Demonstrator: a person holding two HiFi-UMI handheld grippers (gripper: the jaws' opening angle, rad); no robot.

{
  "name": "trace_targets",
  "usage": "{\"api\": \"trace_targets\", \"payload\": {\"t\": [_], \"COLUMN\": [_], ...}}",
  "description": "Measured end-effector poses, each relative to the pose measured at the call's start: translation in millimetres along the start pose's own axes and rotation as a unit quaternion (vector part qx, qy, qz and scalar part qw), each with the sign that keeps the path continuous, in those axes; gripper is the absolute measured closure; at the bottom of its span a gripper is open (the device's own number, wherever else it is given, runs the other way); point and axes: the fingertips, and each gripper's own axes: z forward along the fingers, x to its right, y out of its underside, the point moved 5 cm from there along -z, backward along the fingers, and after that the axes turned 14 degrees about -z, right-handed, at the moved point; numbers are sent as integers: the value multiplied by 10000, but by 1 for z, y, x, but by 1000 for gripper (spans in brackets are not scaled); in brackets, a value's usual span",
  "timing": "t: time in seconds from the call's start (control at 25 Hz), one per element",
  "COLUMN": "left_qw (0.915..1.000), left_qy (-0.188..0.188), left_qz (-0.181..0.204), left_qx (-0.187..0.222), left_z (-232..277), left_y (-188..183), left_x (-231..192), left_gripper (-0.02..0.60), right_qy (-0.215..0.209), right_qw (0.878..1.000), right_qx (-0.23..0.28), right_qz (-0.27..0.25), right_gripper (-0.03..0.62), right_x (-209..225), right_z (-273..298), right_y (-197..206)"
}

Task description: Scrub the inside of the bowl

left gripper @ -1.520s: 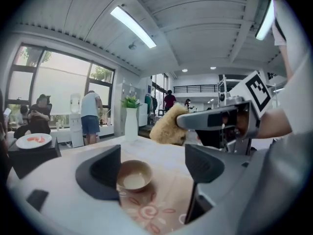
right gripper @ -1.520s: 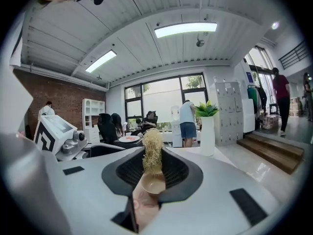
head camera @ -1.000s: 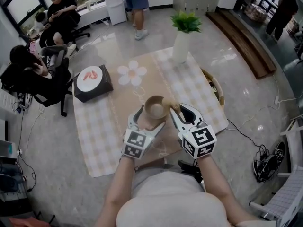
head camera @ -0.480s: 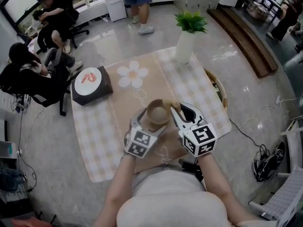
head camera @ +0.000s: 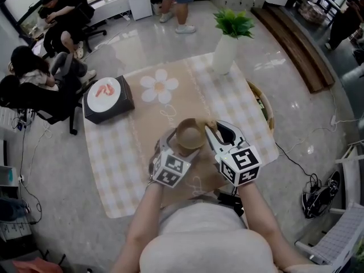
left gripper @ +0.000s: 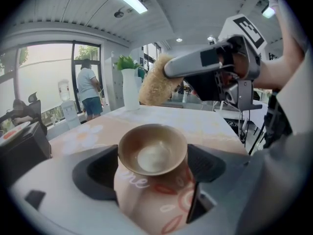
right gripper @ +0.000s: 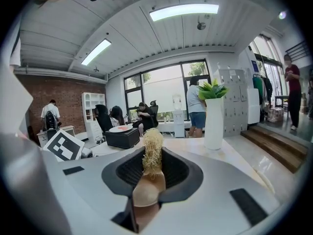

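Hardly moved since before: bowl (head camera: 189,133) clamped in left gripper (head camera: 181,143), brush (right gripper: 151,155) in right gripper (head camera: 220,134).
Past the jaws: checked cloth (head camera: 114,158), vase (head camera: 224,54), glossy floor (head camera: 57,169).

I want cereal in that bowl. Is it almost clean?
Not yet. Done: the left gripper grips the bowl, and the right gripper is shut on the brush. Right now the bristles sit above the bowl's rim, not inside. Still to do: scrubbing the inside.
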Motion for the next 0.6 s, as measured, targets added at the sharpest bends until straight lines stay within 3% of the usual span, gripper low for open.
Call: {"api": "trace_targets", "payload": {"t": [0.24, 0.6], "left_qw": [10000, 10000], "left_qy": [-2, -1], "left_qz": [-8, -25], "left_qx": [6, -10], "left_z": [-1, -1], "left_y": [0, 1], "left_x": [0, 0], "left_gripper": [164, 164], "right_qy": [-275, -1102], "right_qw": [9994, 9926], "right_qx": [-147, -443], "right_qz": [-154, -243], "right_gripper": [502, 502], "right_x": [-3, -18], "right_z": [8, 47], "right_y": [-3, 1]}}
